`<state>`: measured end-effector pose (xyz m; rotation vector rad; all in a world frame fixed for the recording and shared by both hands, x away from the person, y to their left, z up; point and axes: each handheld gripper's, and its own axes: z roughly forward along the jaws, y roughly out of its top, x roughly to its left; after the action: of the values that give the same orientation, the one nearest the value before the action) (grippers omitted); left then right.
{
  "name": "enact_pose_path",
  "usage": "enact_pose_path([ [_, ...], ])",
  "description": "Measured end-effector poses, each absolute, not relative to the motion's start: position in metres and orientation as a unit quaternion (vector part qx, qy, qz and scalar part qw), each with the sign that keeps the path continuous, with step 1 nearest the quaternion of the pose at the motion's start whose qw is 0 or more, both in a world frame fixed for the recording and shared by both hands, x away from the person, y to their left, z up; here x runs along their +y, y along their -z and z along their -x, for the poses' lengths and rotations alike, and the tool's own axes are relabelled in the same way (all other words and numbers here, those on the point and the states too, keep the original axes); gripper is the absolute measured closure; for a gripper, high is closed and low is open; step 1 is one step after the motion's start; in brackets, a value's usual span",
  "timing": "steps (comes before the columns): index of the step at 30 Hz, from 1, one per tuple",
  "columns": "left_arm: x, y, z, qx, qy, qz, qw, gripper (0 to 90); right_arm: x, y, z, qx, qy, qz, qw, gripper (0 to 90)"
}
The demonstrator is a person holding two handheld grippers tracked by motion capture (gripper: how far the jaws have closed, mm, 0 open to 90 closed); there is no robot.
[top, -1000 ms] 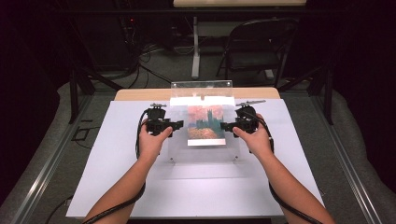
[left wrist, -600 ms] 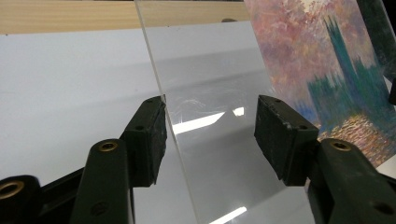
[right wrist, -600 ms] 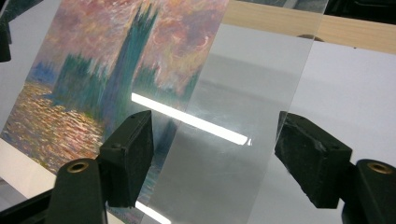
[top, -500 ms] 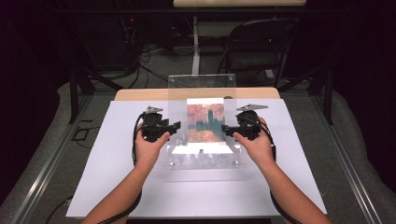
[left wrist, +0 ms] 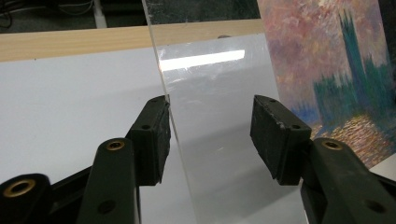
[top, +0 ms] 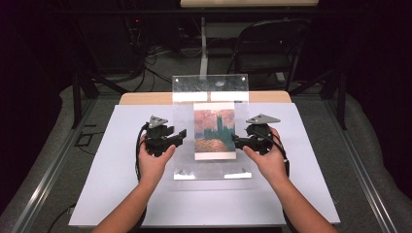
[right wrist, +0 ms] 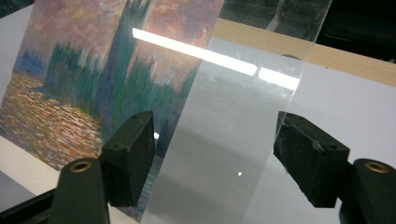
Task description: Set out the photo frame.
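Standing a clear acrylic sheet [top: 211, 97] upright over the painted print [top: 214, 131] on the white counter [top: 116, 194]; bracketing its edges with left tool [top: 182, 137] and right tool [top: 236, 141], both spread wide, gripping nothing. Lifting apparently done; lowering or seating likely remaining.

two grippers [top: 182, 137] [top: 236, 141], one acrylic panel [top: 210, 87]; one painting print [top: 214, 131]
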<state>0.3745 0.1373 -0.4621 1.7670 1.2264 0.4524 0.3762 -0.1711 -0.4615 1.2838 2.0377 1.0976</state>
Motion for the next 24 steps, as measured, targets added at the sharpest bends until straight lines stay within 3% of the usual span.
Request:
enact_pose_path([
  [18, 0.147, 0.456, -0.344, 0.479, -0.191, -0.711, 0.478, 60.7, -0.181, 0.452, -0.344, 0.738, -0.415, -0.464, 0.26, 48.3],
  [24, 0.149, 0.454, -0.335, 0.477, -0.191, -0.711, 0.48, 63.5, -0.181, 0.451, -0.334, 0.736, -0.417, -0.46, 0.271, 50.8],
])
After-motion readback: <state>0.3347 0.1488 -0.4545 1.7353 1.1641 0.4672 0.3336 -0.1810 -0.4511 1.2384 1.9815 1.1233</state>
